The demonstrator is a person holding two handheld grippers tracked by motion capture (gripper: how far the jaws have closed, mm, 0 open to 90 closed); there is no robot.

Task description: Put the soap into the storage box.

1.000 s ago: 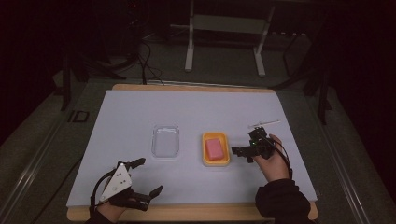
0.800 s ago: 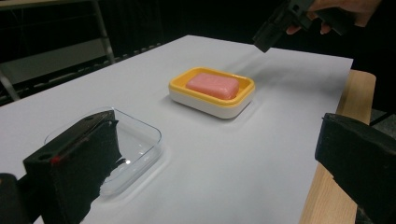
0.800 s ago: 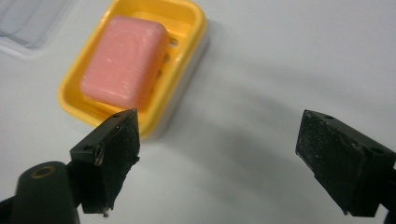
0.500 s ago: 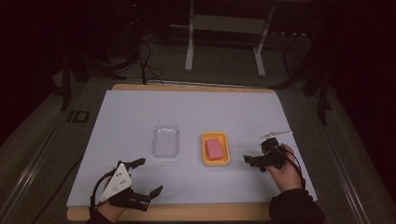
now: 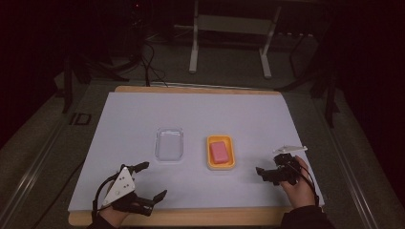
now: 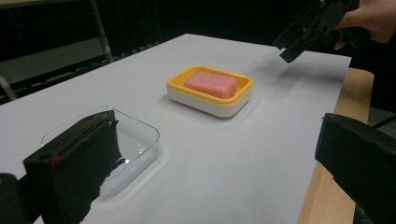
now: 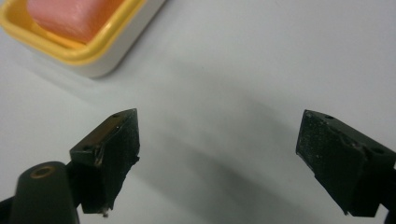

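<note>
The surface [image 5: 143,119] is a wooden top covered by a large white sheet, its bare wood edge showing along the near side. To its left, on the floor, a dark marking [image 5: 79,118] appears to read "ID", though it is too dim to be sure.

Near the middle of the sheet lies a clear shallow tray [image 5: 169,144], and just beside it, to the right, a yellow-rimmed white soap dish [image 5: 220,152] holding a pink bar of soap [image 5: 219,151]. No lettering can be read on the dish or the bar.

The left tongs [image 5: 147,180] rest at the near left corner, held by a hand, jaws spread wide and gripping nothing. The right tongs [image 5: 263,171] hover right of the dish, apart from it, jaws also spread and empty.

The left gripper view shows the dish's white lower body and the tray's glassy rim, which the high view flattens, plus the right tongs held by a hand [image 6: 369,18] farther off. The right gripper view shows a corner of the dish and soap close up.
</note>
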